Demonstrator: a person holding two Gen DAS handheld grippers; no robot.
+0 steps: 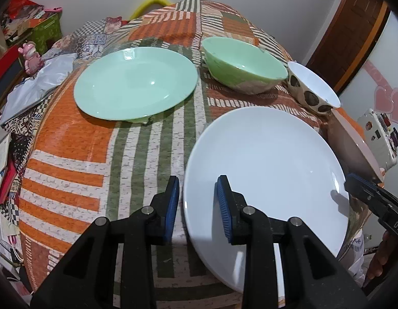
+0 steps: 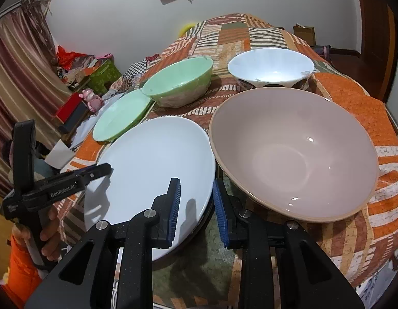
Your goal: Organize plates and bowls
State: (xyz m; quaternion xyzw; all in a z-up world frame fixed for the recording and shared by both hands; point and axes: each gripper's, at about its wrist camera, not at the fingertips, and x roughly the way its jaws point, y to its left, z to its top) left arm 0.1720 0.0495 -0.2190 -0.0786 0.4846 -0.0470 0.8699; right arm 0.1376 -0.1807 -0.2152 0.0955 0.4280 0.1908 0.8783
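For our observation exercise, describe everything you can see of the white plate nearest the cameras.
The white plate is round, shallow, plain and glossy, like glazed ceramic, and empty. It lies near the front of the patterned cloth, close beside the beige bowl. The left gripper and right gripper are each closed on its rim, at opposite sides. Whether it is lifted is unclear.
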